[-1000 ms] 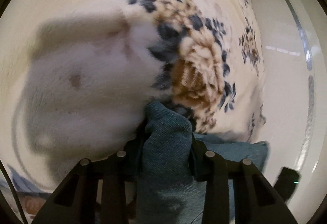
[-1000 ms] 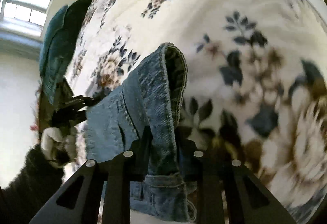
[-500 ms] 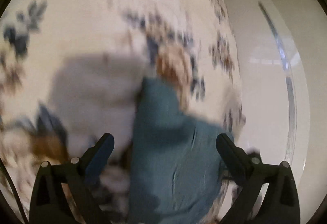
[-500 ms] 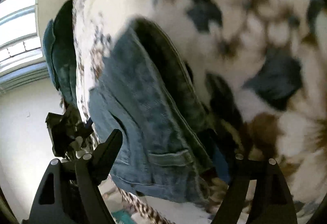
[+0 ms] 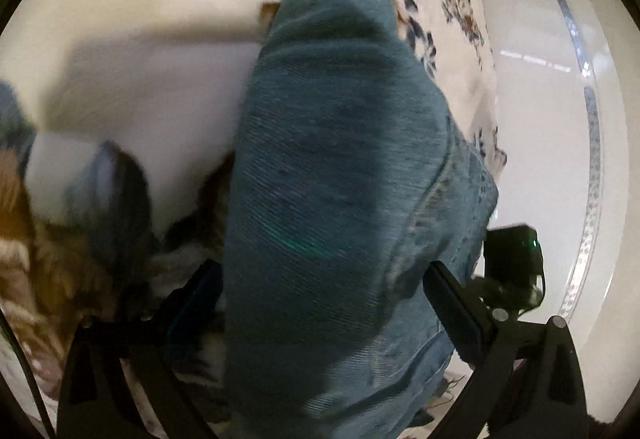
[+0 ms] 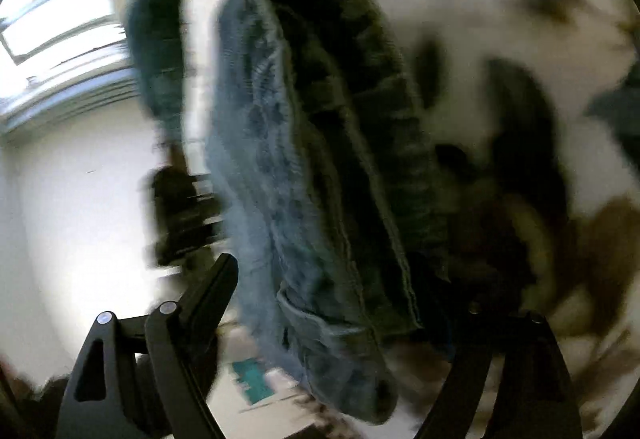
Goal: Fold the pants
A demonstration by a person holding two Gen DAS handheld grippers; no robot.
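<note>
The blue denim pants [image 5: 344,175] lie folded on the floral bedspread [image 5: 152,39] and fill the middle of the left wrist view. My left gripper [image 5: 320,287] is open, its fingers spread on either side of the fabric without pinching it. In the right wrist view the pants [image 6: 304,159] form a thick folded ridge with a hem and a pocket edge showing. My right gripper [image 6: 344,295] is open too, with its fingers wide on either side of the fold. Both views are blurred by motion.
The bedspread [image 6: 520,39] is cream with dark blue and brown flowers. A white wall or wardrobe [image 5: 560,119] runs along the bed's right edge. The other gripper [image 5: 512,263] shows by that edge. A bright window [image 6: 56,19] and a dark green cushion [image 6: 160,51] are at the left.
One second ago both grippers were shut on the pants. Both then opened and let the fabric go. Both cameras have since moved in closer to the folded pants.
</note>
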